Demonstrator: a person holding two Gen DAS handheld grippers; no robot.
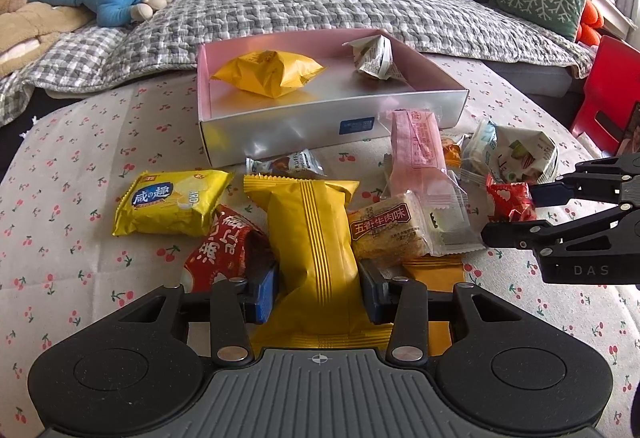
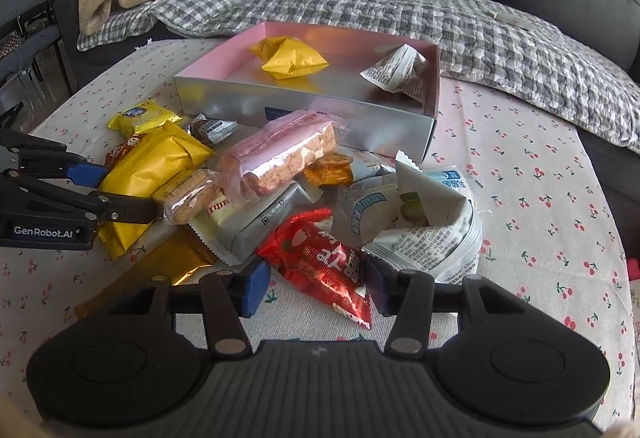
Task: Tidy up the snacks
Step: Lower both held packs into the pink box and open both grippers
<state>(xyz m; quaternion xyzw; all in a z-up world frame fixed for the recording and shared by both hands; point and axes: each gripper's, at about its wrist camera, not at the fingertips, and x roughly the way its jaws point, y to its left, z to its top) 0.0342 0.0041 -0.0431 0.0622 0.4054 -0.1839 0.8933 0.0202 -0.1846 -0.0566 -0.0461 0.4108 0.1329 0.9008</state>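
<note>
A silver box with a pink inside [image 1: 280, 126] [image 2: 224, 98] holds a yellow packet [image 1: 268, 72] [image 2: 292, 58] and a white printed packet [image 1: 374, 56] [image 2: 400, 72]. A heap of snacks lies in front of it. My left gripper [image 1: 318, 288] is open, its fingers either side of a long yellow striped packet [image 1: 312, 238] [image 2: 152, 166]. My right gripper [image 2: 316, 284] [image 1: 508, 212] is open, its fingers either side of a red foil packet [image 2: 324, 262] [image 1: 510, 200].
The heap also has a pink wafer packet [image 2: 280, 158] [image 1: 418, 148], a yellow cracker packet [image 1: 172, 202], a biscuit pack [image 1: 386, 230], a gold sachet [image 2: 176, 258] and white packets [image 2: 424, 214]. The table has a cherry-print cloth [image 1: 80, 158]. A sofa with a checked blanket [image 1: 300, 6] lies behind.
</note>
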